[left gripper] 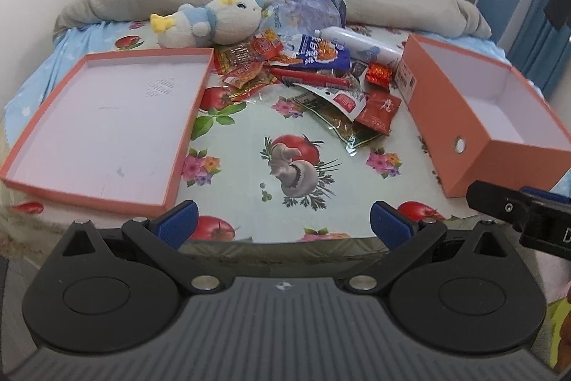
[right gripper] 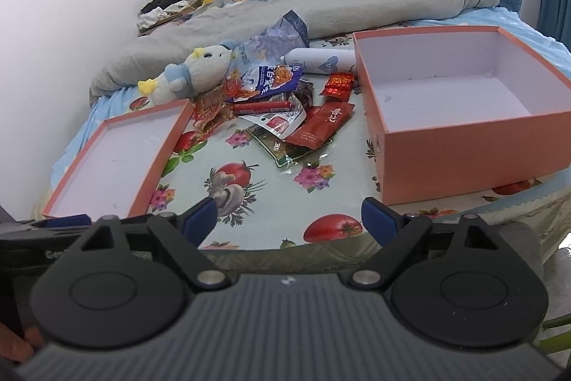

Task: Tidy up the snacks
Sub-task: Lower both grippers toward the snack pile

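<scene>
glossy foil snack packets [left gripper: 314, 74], matt cardboard box [right gripper: 460, 116]

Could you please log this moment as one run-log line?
left gripper open, idle | right gripper open, idle | snack pile unsorted | orange box empty | lid empty

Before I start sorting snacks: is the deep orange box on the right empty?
Empty. The deep orange box shows only its bare white floor; the snack packets lie outside it.
</scene>
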`<action>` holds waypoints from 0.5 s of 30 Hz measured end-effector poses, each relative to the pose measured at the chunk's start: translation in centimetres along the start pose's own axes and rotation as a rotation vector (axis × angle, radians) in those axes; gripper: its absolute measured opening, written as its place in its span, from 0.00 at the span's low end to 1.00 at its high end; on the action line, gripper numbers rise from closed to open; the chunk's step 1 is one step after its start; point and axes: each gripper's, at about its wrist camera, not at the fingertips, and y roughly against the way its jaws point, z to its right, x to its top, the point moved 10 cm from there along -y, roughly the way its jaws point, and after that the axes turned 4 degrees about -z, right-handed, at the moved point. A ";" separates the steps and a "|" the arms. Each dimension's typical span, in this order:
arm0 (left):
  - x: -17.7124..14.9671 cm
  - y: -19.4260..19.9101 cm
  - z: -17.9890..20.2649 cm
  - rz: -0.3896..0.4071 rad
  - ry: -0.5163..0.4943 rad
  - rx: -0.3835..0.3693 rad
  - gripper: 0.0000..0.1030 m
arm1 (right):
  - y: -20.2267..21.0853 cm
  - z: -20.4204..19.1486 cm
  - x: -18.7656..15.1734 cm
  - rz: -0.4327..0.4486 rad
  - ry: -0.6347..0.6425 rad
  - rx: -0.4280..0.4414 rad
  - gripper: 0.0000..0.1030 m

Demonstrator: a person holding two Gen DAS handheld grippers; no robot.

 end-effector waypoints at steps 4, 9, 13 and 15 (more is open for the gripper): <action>0.8 -2.2 0.1 -0.022 -0.062 0.010 1.00 | -1.8 0.0 0.5 -0.005 -0.011 -0.001 0.74; 2.2 -4.7 0.5 -0.030 -0.139 0.012 1.00 | -3.7 -0.1 1.5 0.014 -0.001 -0.014 0.73; 3.4 -6.7 0.7 -0.026 -0.174 0.016 1.00 | -5.1 -0.4 2.2 0.022 0.011 -0.006 0.73; 3.7 -7.8 0.6 -0.033 -0.179 0.023 1.00 | -5.8 -0.5 2.5 0.028 0.013 -0.006 0.73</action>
